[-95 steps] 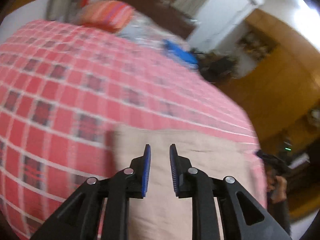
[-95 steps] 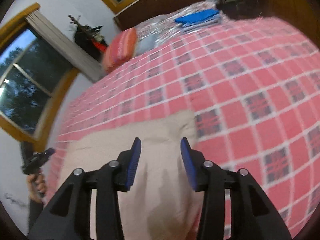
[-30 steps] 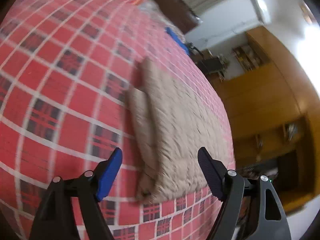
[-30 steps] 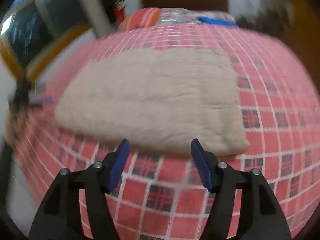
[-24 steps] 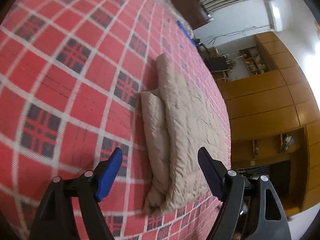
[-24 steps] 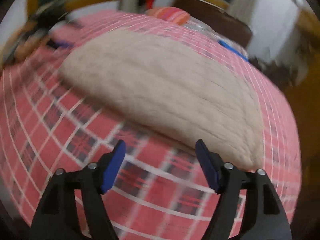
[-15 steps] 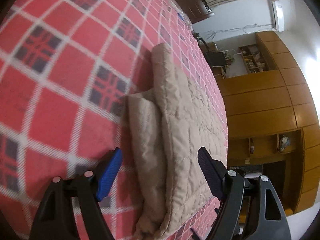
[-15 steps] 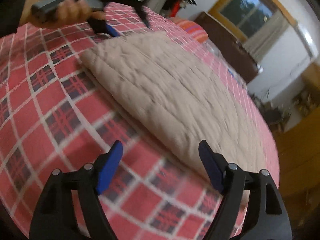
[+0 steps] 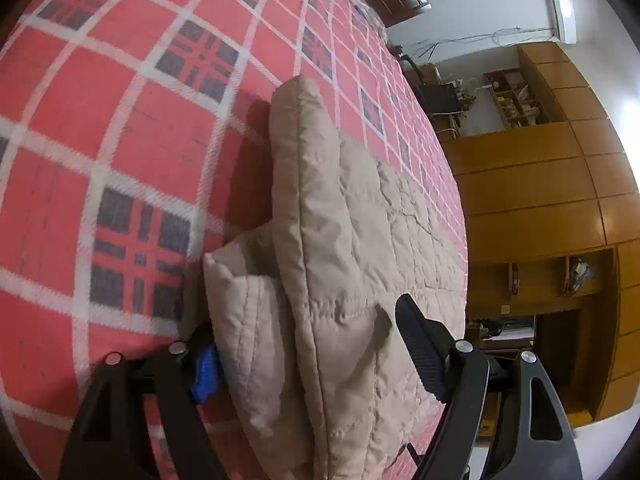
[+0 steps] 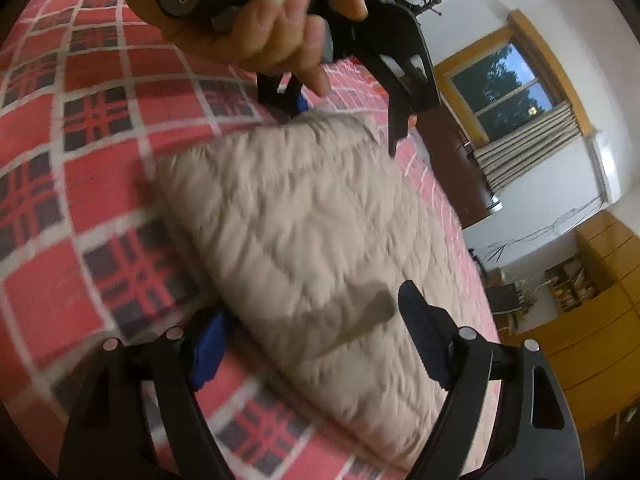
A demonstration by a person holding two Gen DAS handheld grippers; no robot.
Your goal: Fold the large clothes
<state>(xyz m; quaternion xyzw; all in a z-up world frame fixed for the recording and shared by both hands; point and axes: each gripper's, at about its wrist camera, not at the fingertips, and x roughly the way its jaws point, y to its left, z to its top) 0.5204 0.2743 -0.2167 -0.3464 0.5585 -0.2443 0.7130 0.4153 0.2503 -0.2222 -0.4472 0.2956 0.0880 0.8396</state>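
While straddling folded quilted garment point(image 9: 340, 240) | left gripper point(image 9: 312, 356) fingers wide | right gripper point(image 10: 312, 344) fingers wide

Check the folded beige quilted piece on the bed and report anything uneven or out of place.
The beige quilted garment is not folded square: in the left wrist view a lower layer sticks out past the top layer's edge on the side toward the red plaid bedspread. No tear or stain shows.

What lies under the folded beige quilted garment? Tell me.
The beige quilted garment lies on the red plaid bedspread, with a thinner folded layer sticking out beneath its top layer. Anything further inside the fold is covered.
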